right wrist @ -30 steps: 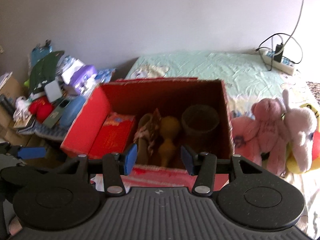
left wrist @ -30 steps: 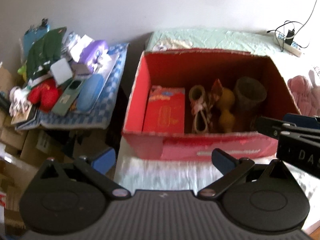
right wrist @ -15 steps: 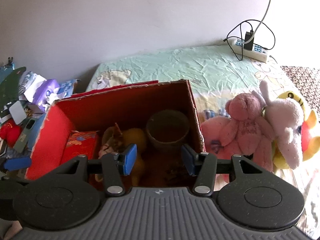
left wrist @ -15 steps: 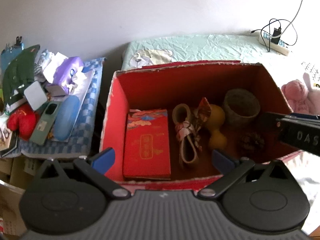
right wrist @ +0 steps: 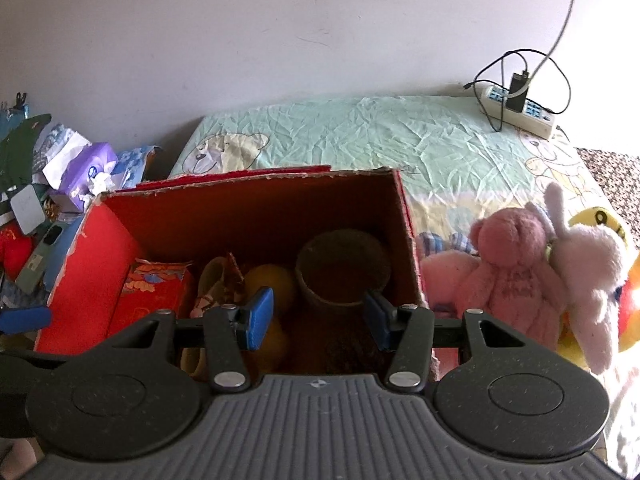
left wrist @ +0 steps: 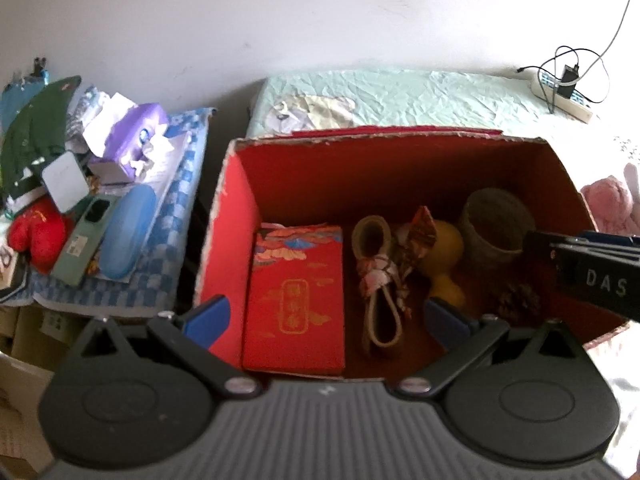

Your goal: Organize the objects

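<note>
Tilting down over red box (left wrist: 236, 216) | left tongs (left wrist: 328, 322) spread | right tongs (right wrist: 318, 318) spread, empty

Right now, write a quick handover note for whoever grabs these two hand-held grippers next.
Left hand-held gripper: open, empty, above the red box's near edge.
Right hand-held gripper: open, empty, over the box's right end.
In the box: red packet, cloth-tied loop, yellow gourd, woven cup, pine cone.
Outside: pink plush bear and white plush on the bed.
Nothing is gripped yet; which item comes next is unclear.
</note>
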A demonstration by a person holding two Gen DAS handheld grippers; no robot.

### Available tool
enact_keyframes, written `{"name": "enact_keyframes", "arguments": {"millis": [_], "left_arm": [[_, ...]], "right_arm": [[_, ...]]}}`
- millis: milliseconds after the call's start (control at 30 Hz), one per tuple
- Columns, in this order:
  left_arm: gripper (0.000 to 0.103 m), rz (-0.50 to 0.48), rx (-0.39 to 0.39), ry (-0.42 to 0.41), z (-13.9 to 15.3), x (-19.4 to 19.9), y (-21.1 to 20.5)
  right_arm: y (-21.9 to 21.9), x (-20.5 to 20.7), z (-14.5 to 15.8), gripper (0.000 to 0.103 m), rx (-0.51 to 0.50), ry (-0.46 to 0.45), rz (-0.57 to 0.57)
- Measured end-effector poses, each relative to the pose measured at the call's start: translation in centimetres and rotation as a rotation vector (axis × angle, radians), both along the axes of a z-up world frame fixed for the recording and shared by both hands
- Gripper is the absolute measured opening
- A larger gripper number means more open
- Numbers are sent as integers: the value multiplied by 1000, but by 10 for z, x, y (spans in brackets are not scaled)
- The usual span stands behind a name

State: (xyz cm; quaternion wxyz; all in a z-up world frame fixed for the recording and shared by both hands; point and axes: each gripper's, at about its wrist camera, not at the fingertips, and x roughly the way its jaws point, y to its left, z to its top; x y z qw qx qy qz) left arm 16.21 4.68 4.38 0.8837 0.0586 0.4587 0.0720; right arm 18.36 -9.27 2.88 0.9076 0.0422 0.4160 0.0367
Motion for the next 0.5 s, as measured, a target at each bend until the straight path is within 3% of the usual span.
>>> {"name": "enact_keyframes", "arguments": {"millis": [500], "left_arm": [[103, 21, -19, -6, -3, 6, 10]], "right_arm": [[6, 9, -7, 53, -6, 16, -1]]}}
